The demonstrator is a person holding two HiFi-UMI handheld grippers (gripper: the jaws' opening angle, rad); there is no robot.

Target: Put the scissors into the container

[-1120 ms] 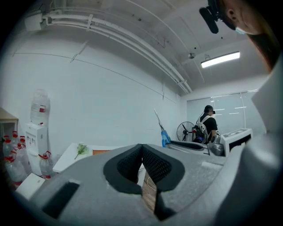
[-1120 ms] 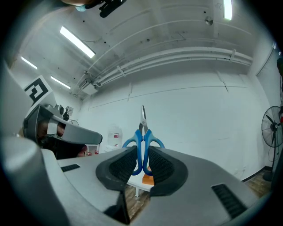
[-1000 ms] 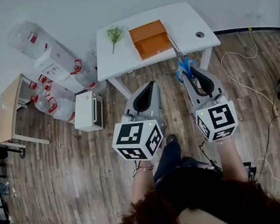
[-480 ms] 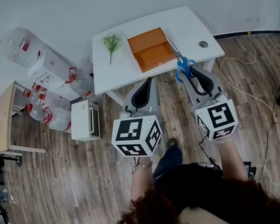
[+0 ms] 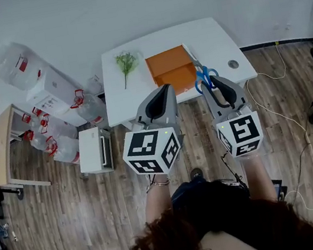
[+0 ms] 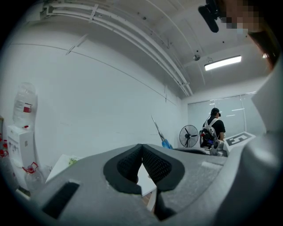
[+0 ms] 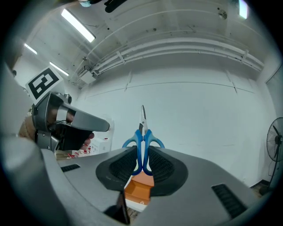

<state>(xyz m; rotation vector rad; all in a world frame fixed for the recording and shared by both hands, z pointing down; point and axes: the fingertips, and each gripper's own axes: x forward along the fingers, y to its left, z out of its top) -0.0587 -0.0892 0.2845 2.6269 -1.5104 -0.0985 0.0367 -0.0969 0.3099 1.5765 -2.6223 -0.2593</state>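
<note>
My right gripper (image 5: pixel 211 80) is shut on the blue-handled scissors (image 5: pixel 202 72), whose blades point up and away toward the white table (image 5: pixel 207 37). In the right gripper view the scissors (image 7: pixel 143 139) stand upright between the pads, blades up. The orange container (image 5: pixel 171 68) lies open on the table, just left of the scissors' tip; part of the container (image 7: pixel 139 190) shows below the jaws. My left gripper (image 5: pixel 164 92) is shut and holds nothing, at the table's near edge below the container. In the left gripper view (image 6: pixel 142 155) its pads meet.
A green plant sprig (image 5: pixel 126 63) lies on the table's left part. Water bottles and a dispenser (image 5: pixel 48 89) stand left of the table, with a small white box (image 5: pixel 96 150) and a wooden side table (image 5: pixel 2 148). A cable (image 5: pixel 291 121) runs over the wooden floor at right.
Both grippers and the scissors have come closer to the table; the scissors' tip now lies beside the orange container's right edge. Both grips are unchanged.
</note>
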